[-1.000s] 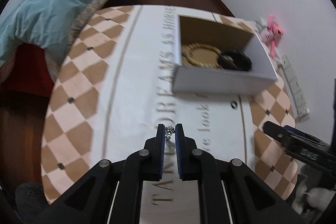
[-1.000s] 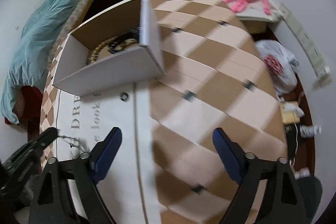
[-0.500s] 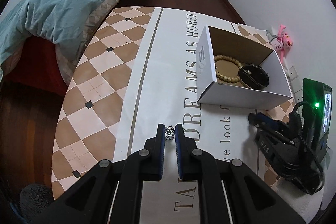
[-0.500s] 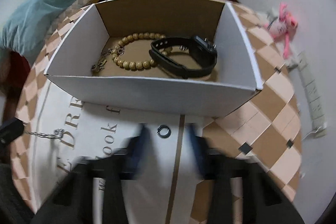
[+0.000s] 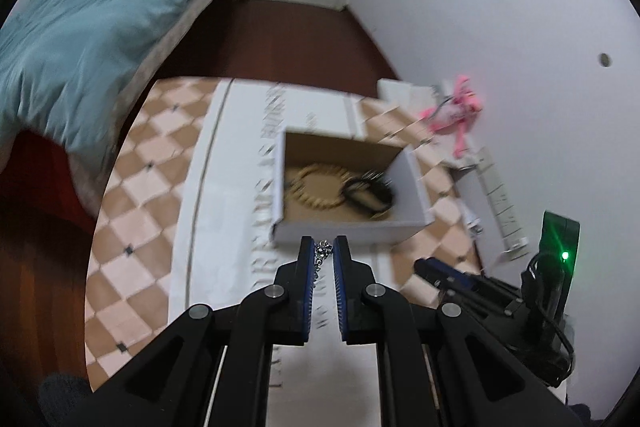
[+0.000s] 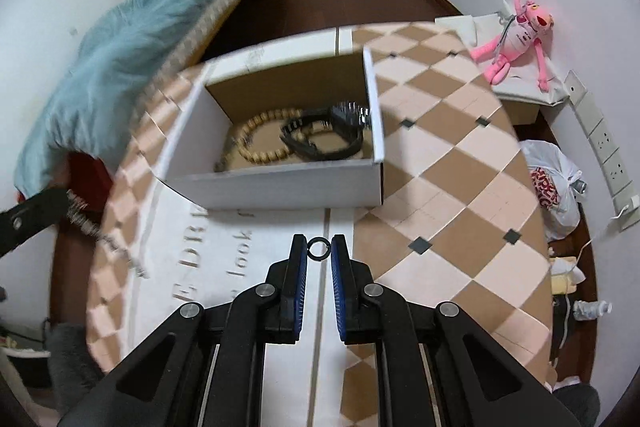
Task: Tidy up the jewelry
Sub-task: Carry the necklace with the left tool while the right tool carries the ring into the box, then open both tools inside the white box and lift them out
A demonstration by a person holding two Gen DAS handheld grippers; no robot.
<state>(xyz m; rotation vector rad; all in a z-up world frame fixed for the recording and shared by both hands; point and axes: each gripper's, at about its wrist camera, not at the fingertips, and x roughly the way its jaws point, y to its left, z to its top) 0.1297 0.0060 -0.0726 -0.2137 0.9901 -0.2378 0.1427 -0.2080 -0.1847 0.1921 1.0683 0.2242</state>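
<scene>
Box [image 6: 280, 187]: one bead bracelet [image 6: 260, 139], one watch [image 6: 324, 135].

A silver chain [image 5: 321, 254] and dark ring [image 6: 319, 250] are each pinched above the table, near the white box [image 6: 280, 189].

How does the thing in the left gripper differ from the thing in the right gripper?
The left gripper holds a silver chain of many small links, while the right gripper holds one dark plain ring. The chain is flexible and hangs down from the left gripper, as the right wrist view shows; the ring is rigid and keeps its round shape. Both are small jewelry pieces pinched at the fingertips, outside the box.
</scene>
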